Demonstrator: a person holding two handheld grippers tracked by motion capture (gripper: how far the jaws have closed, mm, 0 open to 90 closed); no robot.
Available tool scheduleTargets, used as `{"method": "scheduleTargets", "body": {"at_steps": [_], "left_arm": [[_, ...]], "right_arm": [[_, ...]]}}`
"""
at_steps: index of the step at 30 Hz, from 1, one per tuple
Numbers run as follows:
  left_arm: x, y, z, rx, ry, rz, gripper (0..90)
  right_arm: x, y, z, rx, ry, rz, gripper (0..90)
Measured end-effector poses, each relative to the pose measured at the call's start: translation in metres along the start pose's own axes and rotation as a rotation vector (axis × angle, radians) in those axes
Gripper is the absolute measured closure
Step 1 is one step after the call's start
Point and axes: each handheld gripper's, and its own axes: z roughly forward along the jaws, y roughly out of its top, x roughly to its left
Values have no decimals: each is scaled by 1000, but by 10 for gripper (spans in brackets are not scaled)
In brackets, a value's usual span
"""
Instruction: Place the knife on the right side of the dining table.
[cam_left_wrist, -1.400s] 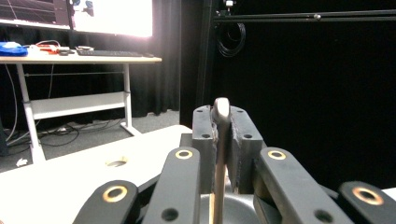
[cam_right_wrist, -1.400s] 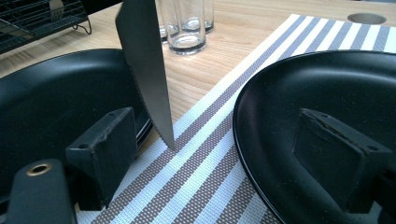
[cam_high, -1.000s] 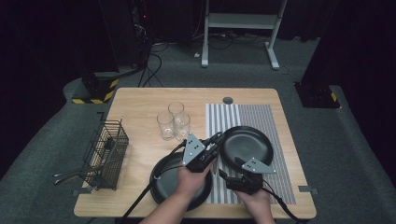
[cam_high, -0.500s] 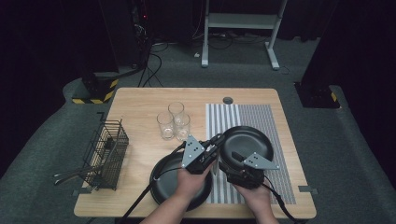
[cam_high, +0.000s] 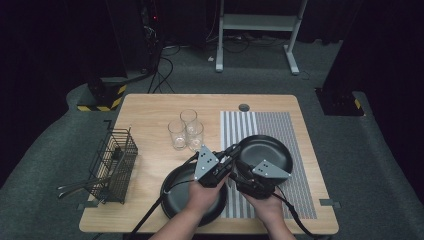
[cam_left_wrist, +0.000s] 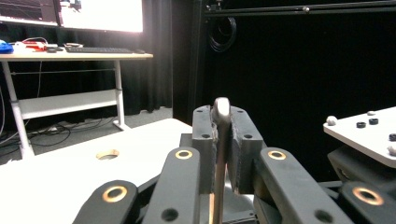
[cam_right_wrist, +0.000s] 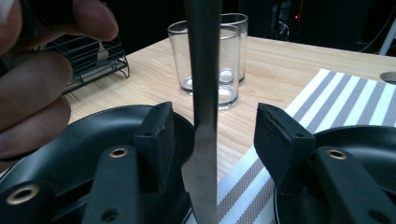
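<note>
A metal table knife hangs upright, blade down. My left gripper is shut on its handle end; in the high view this gripper sits over the gap between two black plates. My right gripper has its jaws on either side of the blade. They have just been closing, and a gap still shows on both sides, so the pads do not touch the blade. In the high view the right gripper lies close beside the left one.
One black plate lies on the bare wood, the other on the striped placemat. Three glasses stand just beyond. A wire basket with cutlery sits at the table's left edge.
My right gripper has risen a little and come closer to the left gripper. The left gripper has stayed put.
</note>
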Motion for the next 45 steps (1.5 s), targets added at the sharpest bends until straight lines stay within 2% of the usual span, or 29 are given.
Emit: {"method": "scheduleTargets", "body": {"at_steps": [12,21,27,33,40,45], "left_arm": [[1,1,-1,10,3,2,827],[0,1,-3,13,4,7,827],[0,2,-4,21,9,11,821],[2,-4,-9,43,5,-3,717],[4,-17,-12,89,12,-9,715],[4,-22,-12,109,7,-11,765]], "right_arm": [[2,4,3,-8,-3,-16,604],[5,5,3,-11,-2,-36,781],[7,5,4,-13,-2,-49,788],[9,4,5,-18,-3,-55,788],[11,4,7,-21,-2,-59,787],[11,3,7,-22,-3,-57,787]]}}
